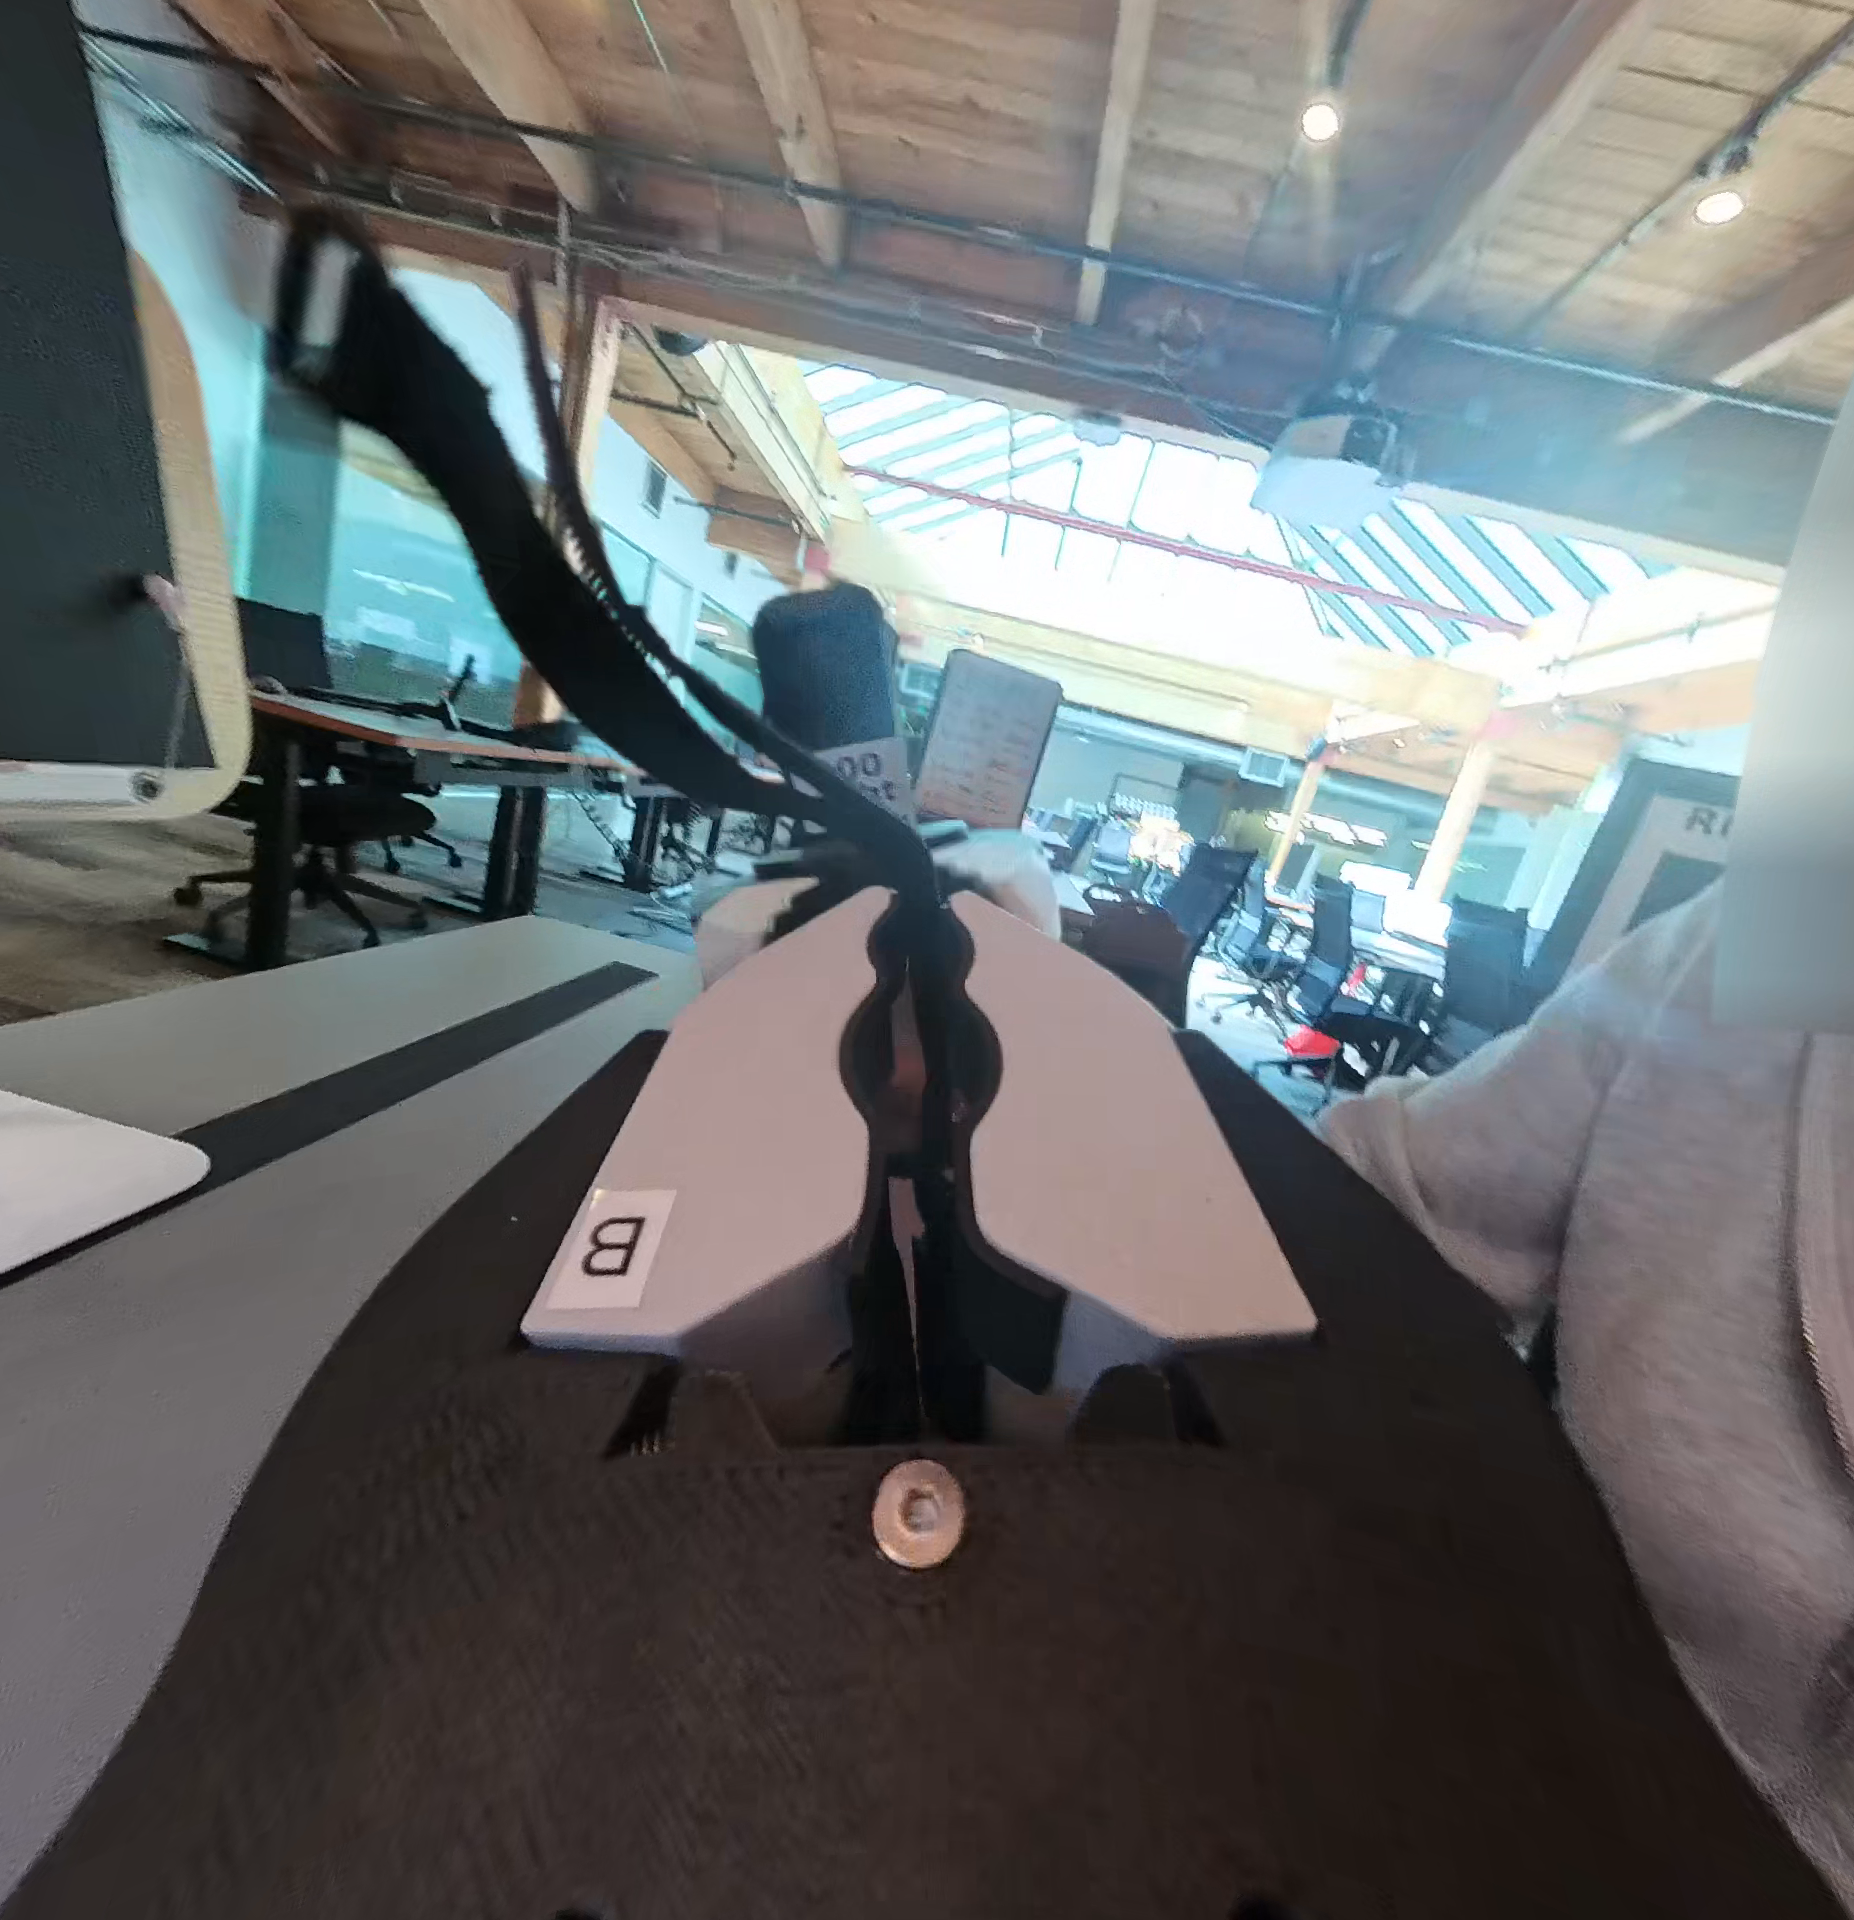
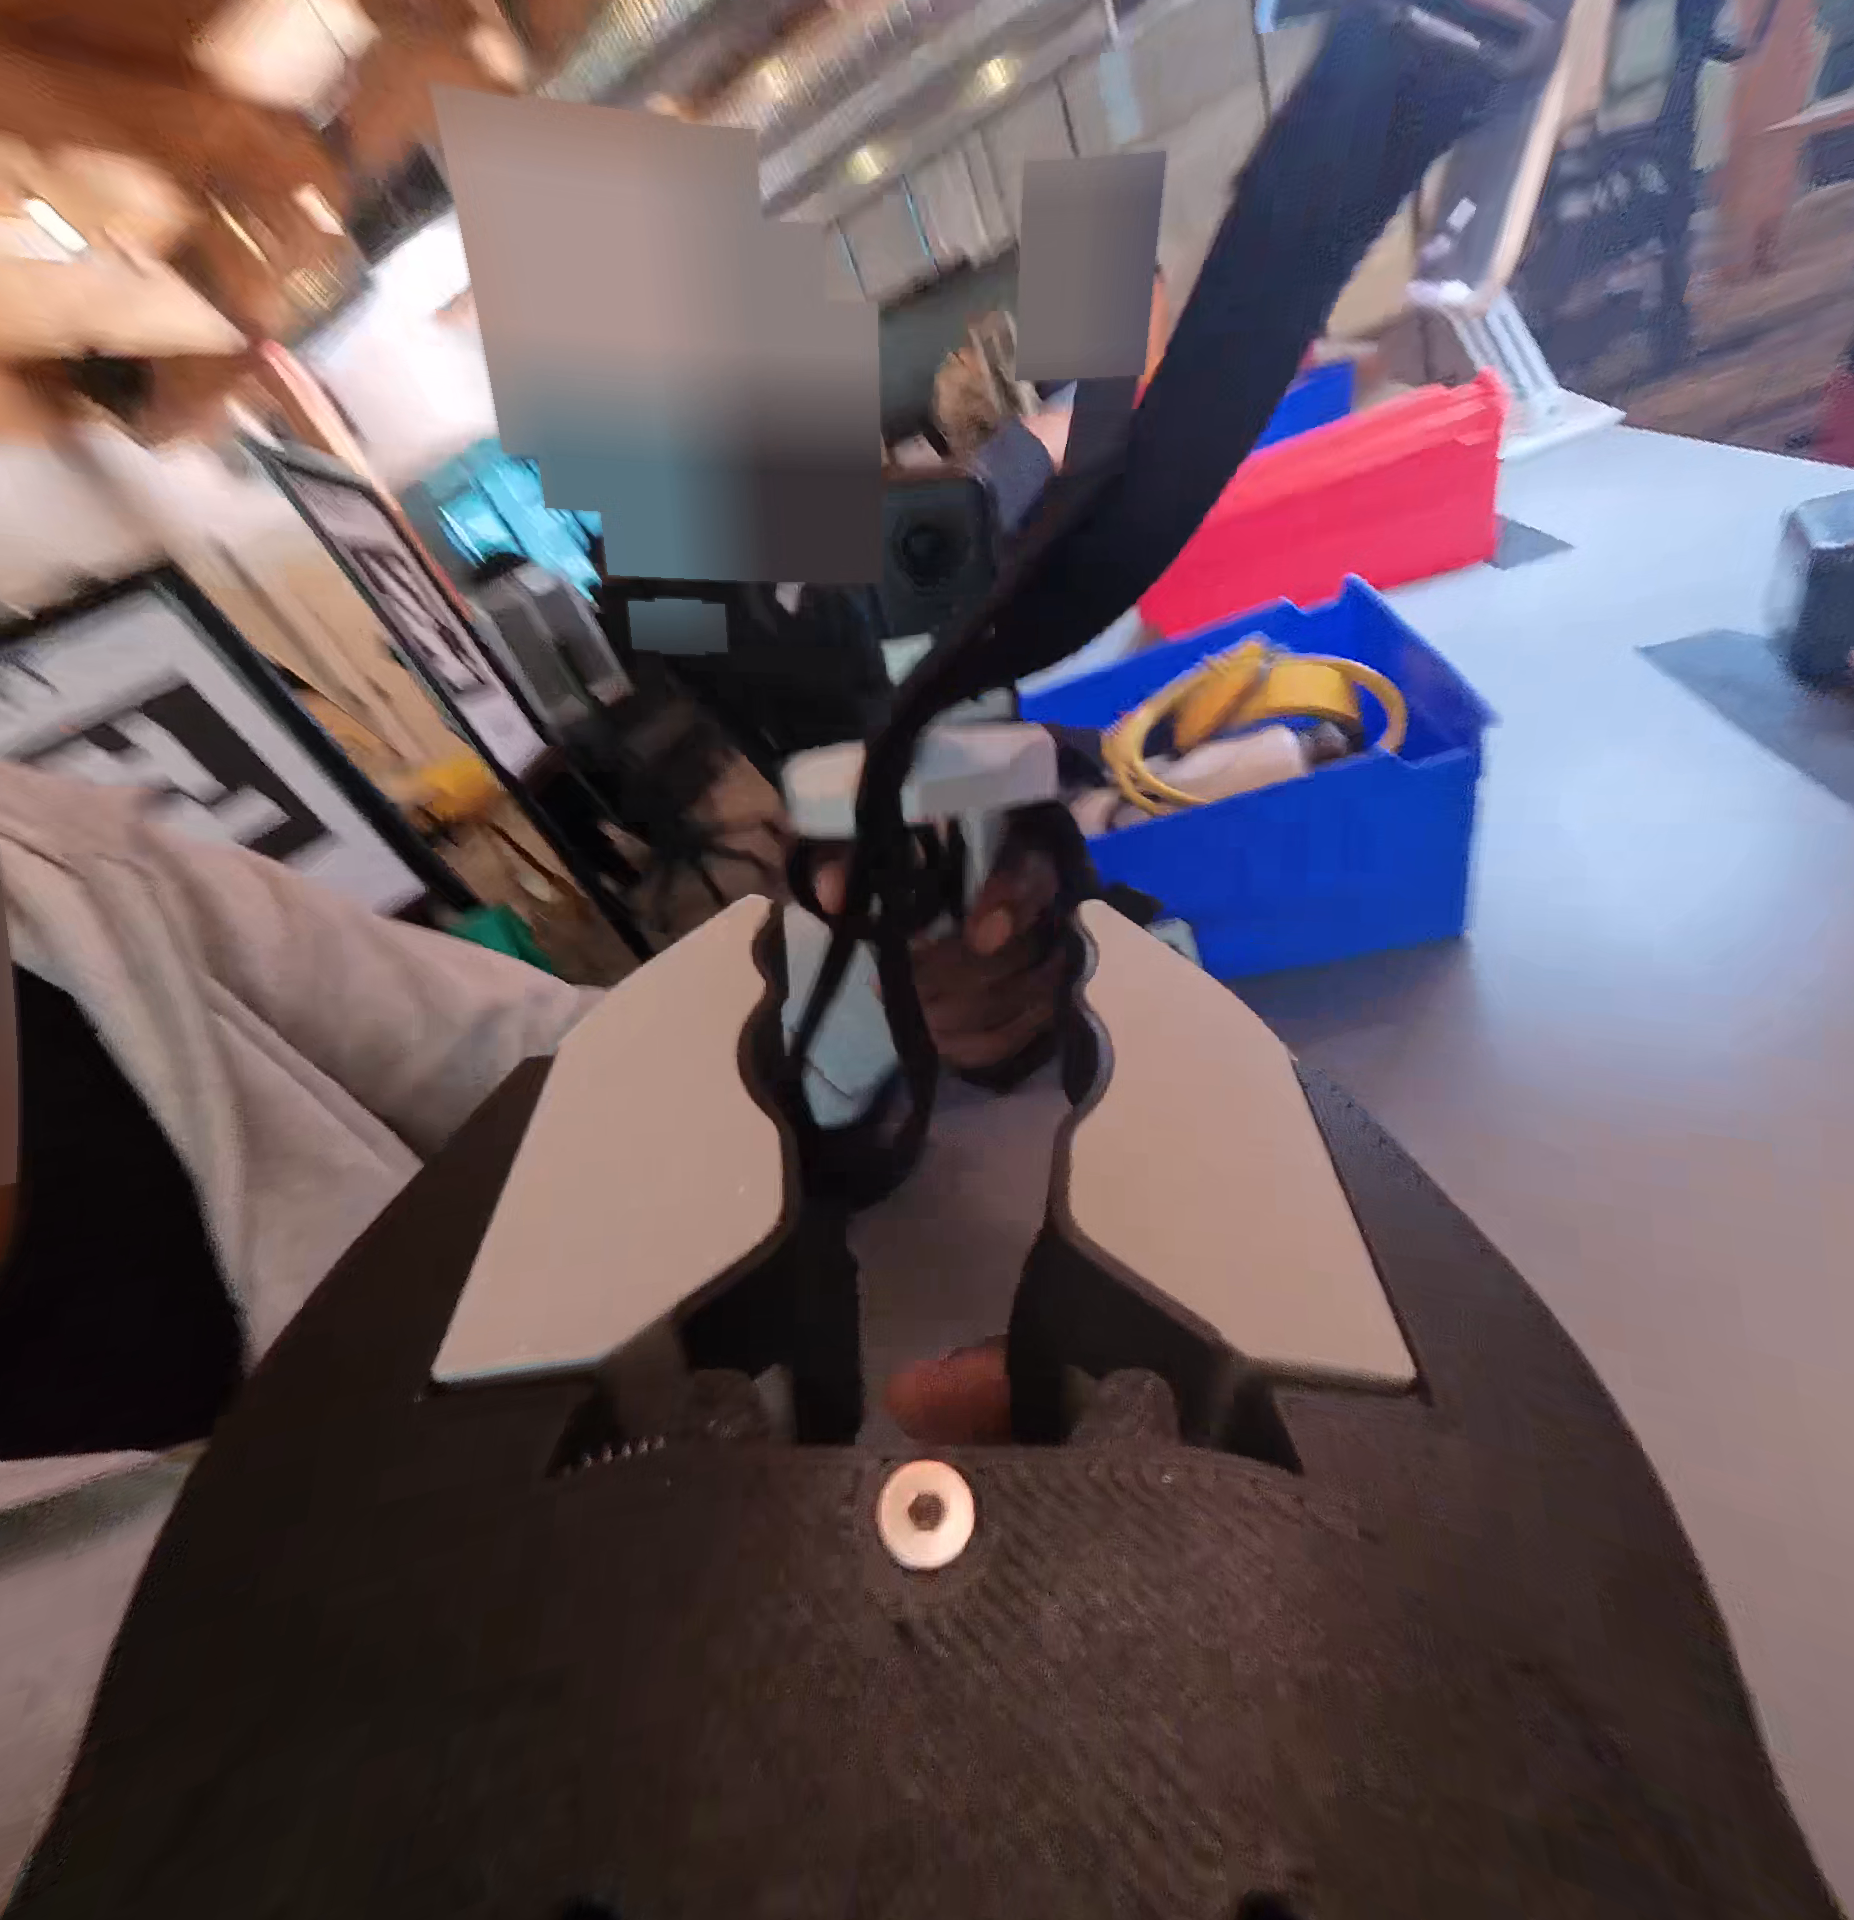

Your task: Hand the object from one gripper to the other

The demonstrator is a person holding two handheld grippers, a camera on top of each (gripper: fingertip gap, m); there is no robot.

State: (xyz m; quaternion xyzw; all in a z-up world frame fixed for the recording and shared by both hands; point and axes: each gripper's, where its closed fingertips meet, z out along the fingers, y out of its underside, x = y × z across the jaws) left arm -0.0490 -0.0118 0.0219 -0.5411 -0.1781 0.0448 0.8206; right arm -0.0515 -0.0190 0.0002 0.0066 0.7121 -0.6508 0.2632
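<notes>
Wooden beams and a skylight fill the background of the left wrist view, with a grey table [image 1: 279, 1091] low on the left. We see the left gripper [image 1: 918, 920] clamped on a black strap [image 1: 549, 582], its grey fingers [image 1: 757, 1101] pressed together; the strap rises from the tips up to the left and ends in a buckle-like loop, blurred. In the right wrist view, the right gripper [image 2: 923, 925] has its jaws apart, and nothing is held between them. Ahead of it we see the left gripper [image 2: 928, 784] from the front, with a hand [image 2: 990, 987] under it, and the strap [image 2: 1245, 343] going up to the right while thin loops of it hang down between the open fingers [image 2: 632, 1153]. A blue bin [image 2: 1307, 852] and a red bin [image 2: 1349, 499] stand on the table [image 2: 1629, 1039] behind. We judge the strap light, soft and floppy, so it will sag and swing; the best hold seems the flat part just above the left gripper, not the thin loops.
</notes>
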